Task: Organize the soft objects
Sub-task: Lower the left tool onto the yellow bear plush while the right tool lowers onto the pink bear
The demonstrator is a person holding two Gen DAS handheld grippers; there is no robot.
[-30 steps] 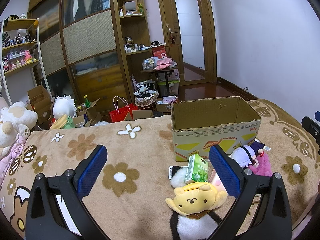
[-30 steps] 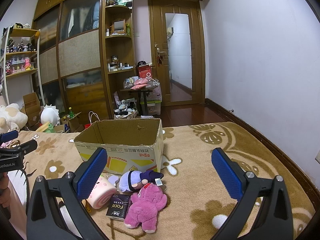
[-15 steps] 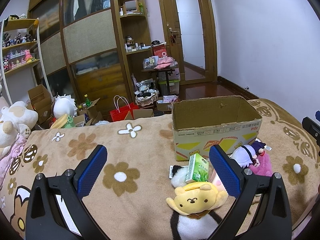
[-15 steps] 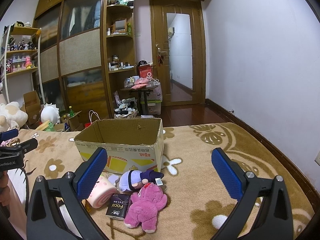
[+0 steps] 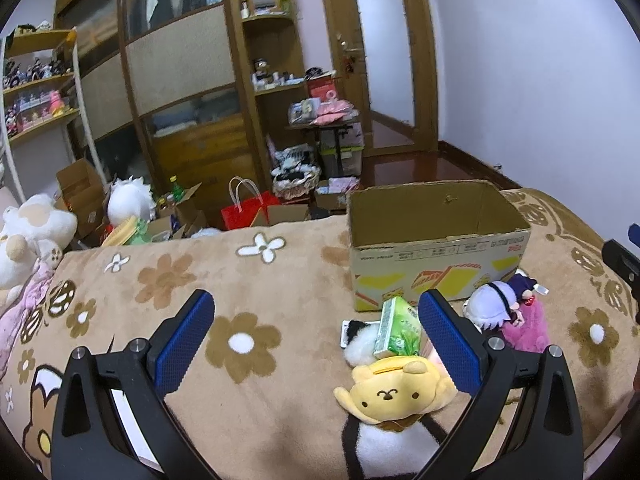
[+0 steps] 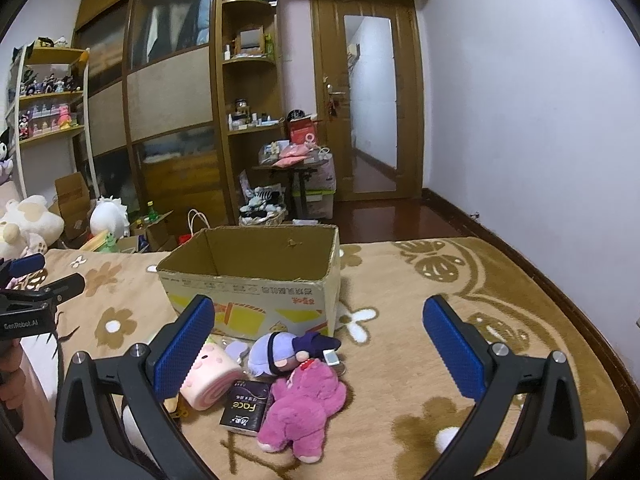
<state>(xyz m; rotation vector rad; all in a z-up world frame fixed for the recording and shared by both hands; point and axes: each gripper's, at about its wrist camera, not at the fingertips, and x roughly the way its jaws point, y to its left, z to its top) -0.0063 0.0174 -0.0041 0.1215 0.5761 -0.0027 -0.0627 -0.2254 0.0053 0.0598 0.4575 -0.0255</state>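
An open cardboard box (image 5: 436, 240) (image 6: 256, 280) stands on the brown flowered blanket. In front of it lie soft toys: a yellow dog plush (image 5: 394, 392), a black-and-white plush (image 5: 384, 444), a purple-haired doll (image 5: 496, 304) (image 6: 280, 350), a pink bear (image 6: 304, 408) (image 5: 524, 326) and a pink roll plush (image 6: 210, 376). My left gripper (image 5: 316, 344) is open and empty above the blanket, left of the toys. My right gripper (image 6: 320, 346) is open and empty above the pink bear and doll.
A green tissue pack (image 5: 398, 330) leans on the toys and a black "Face" pack (image 6: 245, 406) lies beside the pink bear. Large plush toys (image 5: 28, 232) sit at the bed's left end. Boxes, a red bag (image 5: 248, 210) and clutter fill the floor beyond.
Both grippers have stayed open and nearly still; the views shifted only very slightly. No object has moved.
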